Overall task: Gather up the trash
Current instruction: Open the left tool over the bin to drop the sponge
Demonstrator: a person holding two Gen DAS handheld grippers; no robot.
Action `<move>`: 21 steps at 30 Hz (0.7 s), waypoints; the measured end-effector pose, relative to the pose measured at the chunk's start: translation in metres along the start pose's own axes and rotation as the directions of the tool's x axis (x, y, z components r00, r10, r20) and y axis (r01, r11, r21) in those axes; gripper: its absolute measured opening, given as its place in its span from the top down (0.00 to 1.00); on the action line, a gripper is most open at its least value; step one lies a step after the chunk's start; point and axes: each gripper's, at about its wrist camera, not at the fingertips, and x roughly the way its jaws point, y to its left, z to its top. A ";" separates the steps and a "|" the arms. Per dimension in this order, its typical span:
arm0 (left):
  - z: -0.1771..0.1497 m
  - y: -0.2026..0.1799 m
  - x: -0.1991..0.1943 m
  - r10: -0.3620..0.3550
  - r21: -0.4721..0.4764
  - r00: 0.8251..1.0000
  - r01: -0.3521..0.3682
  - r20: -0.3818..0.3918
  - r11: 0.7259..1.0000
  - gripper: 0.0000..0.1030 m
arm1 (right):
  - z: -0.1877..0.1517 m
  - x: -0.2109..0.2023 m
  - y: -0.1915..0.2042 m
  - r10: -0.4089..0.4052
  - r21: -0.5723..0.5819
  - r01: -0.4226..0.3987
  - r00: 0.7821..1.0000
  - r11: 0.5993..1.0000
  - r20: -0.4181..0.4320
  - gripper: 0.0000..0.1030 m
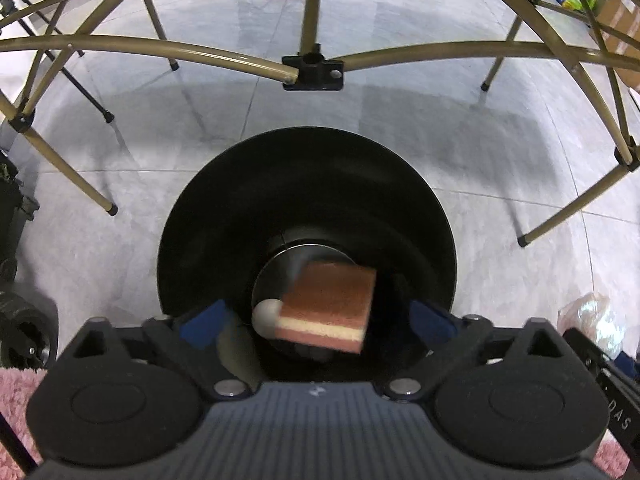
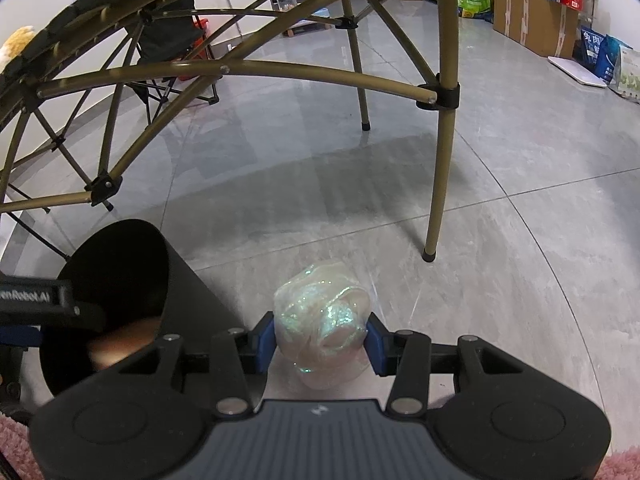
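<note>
Seen from above in the left wrist view, a black round bin (image 1: 192, 240) stands on the grey tile floor. My left gripper (image 1: 318, 324) hangs over its mouth, open, its blue pads (image 1: 202, 326) wide apart. A brown sponge with a cream layer (image 1: 332, 304) is inside the bin's mouth between the pads, blurred and touching neither. A pale round object (image 1: 266, 314) lies beside it, deeper in. My right gripper (image 2: 321, 342) is shut on a crumpled iridescent plastic wrap (image 2: 320, 312) just right of the bin (image 2: 192, 304).
Gold folding table legs (image 2: 438, 184) and cross struts (image 1: 160, 46) stand over the floor behind the bin. Pink rug (image 1: 16, 396) lies at the near edge. A black wheeled object (image 1: 24, 332) sits on the left. Cardboard boxes (image 2: 532, 12) and bags line the far right.
</note>
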 end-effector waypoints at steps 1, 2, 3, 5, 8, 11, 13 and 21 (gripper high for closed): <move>0.000 0.000 0.000 0.002 -0.002 1.000 -0.002 -0.003 1.000 0.00 | 0.000 0.000 0.000 0.001 -0.001 -0.001 1.000 1.000 -0.001 0.57; 0.000 -0.001 0.001 0.003 -0.003 1.000 -0.003 -0.006 1.000 0.00 | 0.000 0.001 0.000 0.002 -0.002 -0.002 1.000 1.000 -0.001 0.57; -0.001 -0.001 0.001 0.003 -0.003 1.000 -0.003 -0.011 1.000 0.00 | 0.000 0.001 0.000 0.002 -0.002 -0.003 1.000 1.000 -0.002 0.57; 0.000 -0.001 0.003 0.004 -0.003 1.000 -0.004 -0.018 1.000 0.00 | 0.000 0.001 0.000 0.005 -0.002 -0.005 1.000 1.000 -0.003 0.57; 0.000 -0.001 0.003 0.004 -0.005 1.000 -0.004 -0.017 1.000 0.00 | 0.000 0.000 0.000 0.007 -0.006 -0.007 1.000 1.000 -0.004 0.57; 0.000 0.000 0.003 0.004 -0.005 1.000 -0.004 -0.017 1.000 0.00 | 0.000 0.000 0.000 0.007 -0.006 -0.007 1.000 1.000 -0.005 0.57; -0.001 0.000 0.002 0.005 -0.003 1.000 -0.005 -0.017 1.000 0.00 | 0.000 -0.001 0.001 0.007 -0.007 -0.007 1.000 1.000 -0.005 0.57; -0.002 0.005 -0.001 0.004 -0.008 1.000 -0.004 -0.008 1.000 0.00 | -0.001 -0.003 0.005 0.009 -0.015 -0.009 1.000 1.000 -0.002 0.57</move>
